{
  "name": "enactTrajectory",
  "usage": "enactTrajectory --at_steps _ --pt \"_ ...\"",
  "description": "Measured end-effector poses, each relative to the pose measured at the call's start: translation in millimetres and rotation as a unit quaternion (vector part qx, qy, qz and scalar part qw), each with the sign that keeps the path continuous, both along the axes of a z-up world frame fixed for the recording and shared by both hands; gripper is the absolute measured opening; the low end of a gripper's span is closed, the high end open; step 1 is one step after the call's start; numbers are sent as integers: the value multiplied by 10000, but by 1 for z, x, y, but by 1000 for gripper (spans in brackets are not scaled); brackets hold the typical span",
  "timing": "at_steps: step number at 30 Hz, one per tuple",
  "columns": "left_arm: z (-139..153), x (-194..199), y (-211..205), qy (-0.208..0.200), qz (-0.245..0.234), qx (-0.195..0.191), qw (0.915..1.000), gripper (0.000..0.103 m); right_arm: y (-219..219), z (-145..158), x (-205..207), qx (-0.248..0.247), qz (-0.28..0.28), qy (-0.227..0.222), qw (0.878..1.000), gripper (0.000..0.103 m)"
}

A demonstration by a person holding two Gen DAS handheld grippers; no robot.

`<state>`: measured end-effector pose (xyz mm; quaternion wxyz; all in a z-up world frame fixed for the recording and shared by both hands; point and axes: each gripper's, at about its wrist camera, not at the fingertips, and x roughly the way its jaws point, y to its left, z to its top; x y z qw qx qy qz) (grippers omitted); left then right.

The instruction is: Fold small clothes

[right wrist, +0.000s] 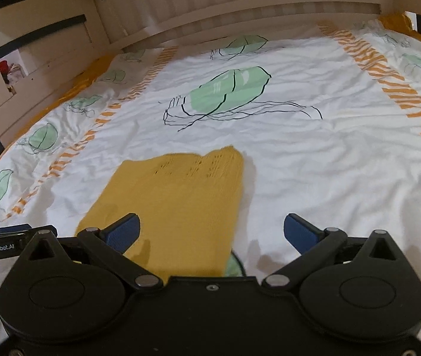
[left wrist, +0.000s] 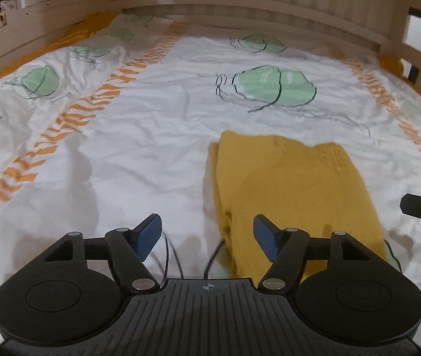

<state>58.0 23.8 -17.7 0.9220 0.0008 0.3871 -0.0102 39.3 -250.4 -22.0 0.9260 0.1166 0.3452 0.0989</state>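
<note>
Hovering low over the bed, the left gripper (left wrist: 207,235) has its blue-padded fingers (left wrist: 148,234) spread wide with nothing between them. Its right finger overlaps the near left edge of the yellow knit garment (left wrist: 293,195) in the view, though whether it touches the cloth cannot be told from this angle. The right gripper (right wrist: 212,233) is likewise released, jaws far apart and empty; its left finger sits above the garment's near end, its right finger above bare sheet.

The yellow knit garment (right wrist: 177,204) lies flat on the white duvet cover (left wrist: 151,112), folded into a long, roughly rectangular shape with layered edges visible along its left side in the left wrist view. Small openwork holes show near its far end. The image is a bit smeared around the near part of the cloth.

Each gripper appears at the edge of the other's view, so they sit close beside one another at the garment's near end.

The duvet cover is wrinkled, printed with green leaf-like shapes (right wrist: 228,89) outlined in black and bands of orange stripes (left wrist: 71,118). A pale wooden slatted bed frame (left wrist: 255,3) borders the far side.
</note>
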Motion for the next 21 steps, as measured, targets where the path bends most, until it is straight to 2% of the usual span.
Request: enactTrajectory --at_steps 5,9,14,21 --pt "7 -21 -10 -1 3 95 10000 67 10 9 -25 -403 -76 -121 9991 102" --pt "11 -33 -16 -54 -6 161 9999 67 16 13 -44 -534 -228 -167 9982 102" --pt "14 -48 -26 -218 46 526 9984 66 19 11 -59 -826 -602 34 9948 102" --pt "12 -58 -33 -111 -94 472 9988 66 26 8 -74 -739 -378 115 9965 102"
